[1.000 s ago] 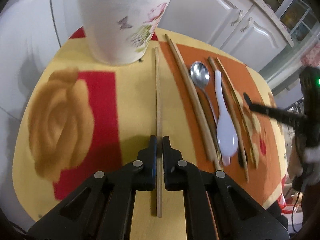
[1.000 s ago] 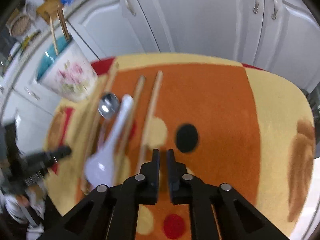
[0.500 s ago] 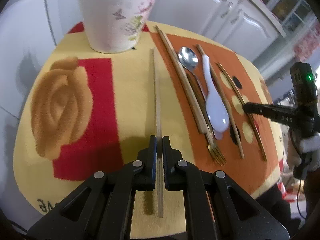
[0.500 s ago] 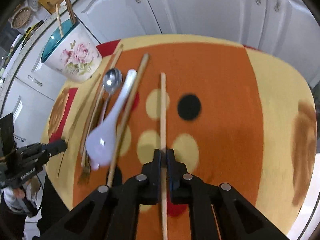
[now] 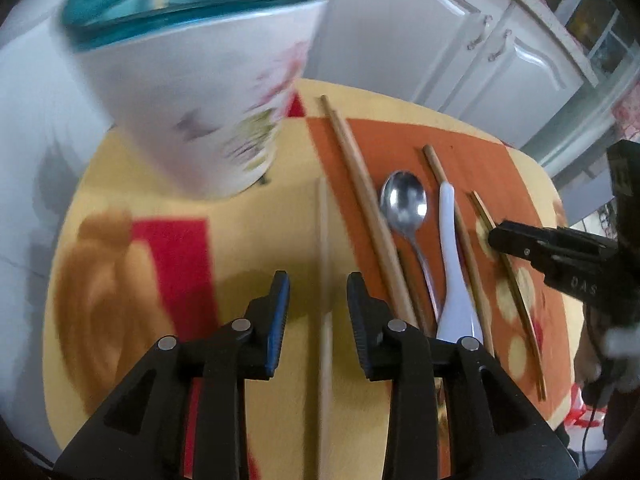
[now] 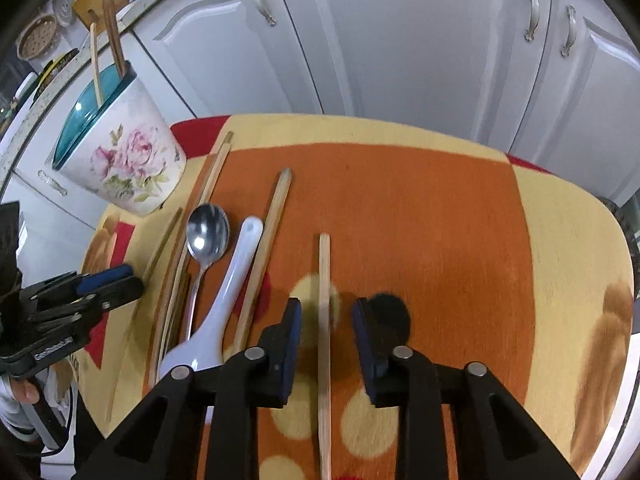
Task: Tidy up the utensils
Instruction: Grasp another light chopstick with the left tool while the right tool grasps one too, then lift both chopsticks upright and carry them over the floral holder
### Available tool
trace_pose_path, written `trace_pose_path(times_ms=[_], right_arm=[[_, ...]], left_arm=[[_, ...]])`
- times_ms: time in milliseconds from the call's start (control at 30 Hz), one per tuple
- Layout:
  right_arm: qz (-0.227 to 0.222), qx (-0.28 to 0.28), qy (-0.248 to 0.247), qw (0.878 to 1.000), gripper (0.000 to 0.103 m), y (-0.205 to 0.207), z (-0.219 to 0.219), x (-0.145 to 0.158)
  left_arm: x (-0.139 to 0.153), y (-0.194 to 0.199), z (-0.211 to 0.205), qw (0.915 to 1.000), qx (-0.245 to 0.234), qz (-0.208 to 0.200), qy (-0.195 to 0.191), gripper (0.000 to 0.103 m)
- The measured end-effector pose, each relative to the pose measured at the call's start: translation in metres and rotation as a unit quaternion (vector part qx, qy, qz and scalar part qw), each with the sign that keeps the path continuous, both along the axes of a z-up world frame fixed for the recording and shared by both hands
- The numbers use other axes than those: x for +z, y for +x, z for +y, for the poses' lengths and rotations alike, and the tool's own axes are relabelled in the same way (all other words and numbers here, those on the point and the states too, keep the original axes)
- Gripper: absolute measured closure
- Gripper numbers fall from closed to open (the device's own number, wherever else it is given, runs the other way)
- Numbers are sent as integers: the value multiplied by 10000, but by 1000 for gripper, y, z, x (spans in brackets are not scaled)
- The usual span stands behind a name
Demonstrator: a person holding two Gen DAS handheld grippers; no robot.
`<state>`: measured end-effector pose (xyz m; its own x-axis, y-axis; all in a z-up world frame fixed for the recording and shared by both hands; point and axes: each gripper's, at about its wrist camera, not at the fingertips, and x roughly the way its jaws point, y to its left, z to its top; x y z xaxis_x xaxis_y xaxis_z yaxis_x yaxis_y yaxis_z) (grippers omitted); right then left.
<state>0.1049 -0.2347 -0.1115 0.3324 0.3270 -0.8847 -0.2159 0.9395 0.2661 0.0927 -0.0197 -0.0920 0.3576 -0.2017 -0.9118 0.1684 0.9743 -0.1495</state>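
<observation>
Both grippers are spread apart over a patterned surface point(image 6: 460, 200). The left gripper point(image 5: 318, 292) straddles one pale chopstick point(image 5: 323, 248) beside a floral utensil cup point(image 5: 200, 92). The right gripper point(image 6: 327, 316) straddles another chopstick point(image 6: 325, 280), right of a white ceramic spoon point(image 6: 224, 304) and metal spoon point(image 6: 207, 236).

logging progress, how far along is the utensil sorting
Done: two sticks already stand in the cup. In hand: nothing gripped; the left gripper and right gripper are open, each straddling one chopstick. Left: those two, two more chopsticks, the metal spoon and white spoon.
</observation>
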Motion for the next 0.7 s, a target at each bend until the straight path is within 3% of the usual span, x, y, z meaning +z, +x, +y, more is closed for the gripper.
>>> trace_pose_path(times_ms=[133,200,333,700], right_arm=[[-175,222,-278,9992,97,7,10,0],[-185,353,-308,9987,97,7,13,2],[-296,399,-157,9986,97,-2,9,16],[-905,284,788,9924,98,-44,-17,95]], left_arm=[[-4,17,-10,9997,-113,-194,69,75],[-5,20,-10,9996,-163,-159,165,99],[8,14,9,9997,79,-123,-215,99],[113,-48,38,9882,26,-1227,-912,99]])
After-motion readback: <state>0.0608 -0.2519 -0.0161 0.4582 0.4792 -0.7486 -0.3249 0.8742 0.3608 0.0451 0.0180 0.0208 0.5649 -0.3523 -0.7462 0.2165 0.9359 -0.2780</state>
